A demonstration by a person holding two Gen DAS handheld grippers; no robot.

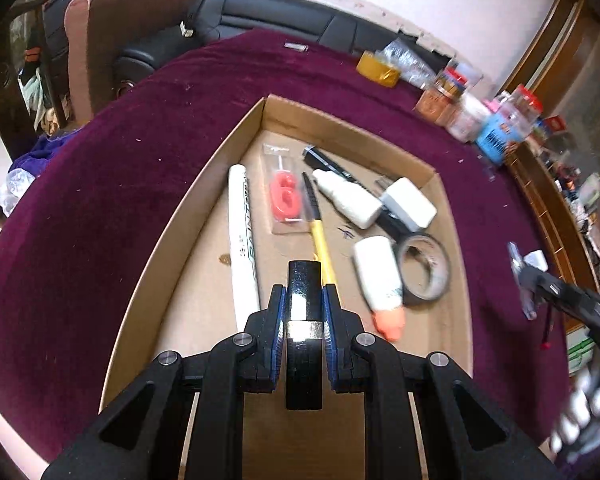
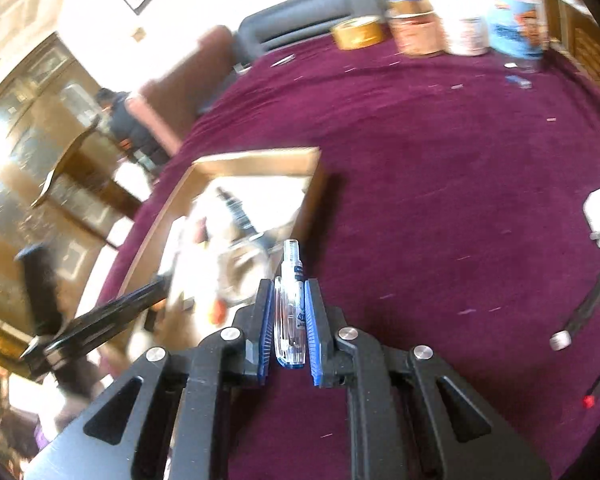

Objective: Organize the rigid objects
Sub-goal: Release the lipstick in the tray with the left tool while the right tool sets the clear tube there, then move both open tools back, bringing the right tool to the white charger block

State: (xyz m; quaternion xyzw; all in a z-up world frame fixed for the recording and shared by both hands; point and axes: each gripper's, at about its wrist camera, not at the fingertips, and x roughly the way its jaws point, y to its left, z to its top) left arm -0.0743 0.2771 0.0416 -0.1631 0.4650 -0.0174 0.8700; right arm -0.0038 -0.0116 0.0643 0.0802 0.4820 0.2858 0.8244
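**Count of things in the box and on the cloth**

Inside the cardboard box [image 1: 228, 148]: one white paint marker [image 1: 242, 232], one packaged red candle [image 1: 286, 196], one yellow-handled tool [image 1: 320, 236], two white bottles [image 1: 348, 198] [image 1: 380, 276], one black marker [image 1: 332, 162], one white block [image 1: 410, 204], one tape roll [image 1: 426, 276]. Near the cloth's far edge: one yellow tape roll [image 1: 378, 69]. Two grippers: one black tube [image 1: 304, 300], one clear pen [image 2: 292, 304].

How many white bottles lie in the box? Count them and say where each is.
2. One bottle lies near the box's far right, across the black marker beside the white block. The orange-capped bottle lies nearer, beside the tape roll. Others may be hidden.
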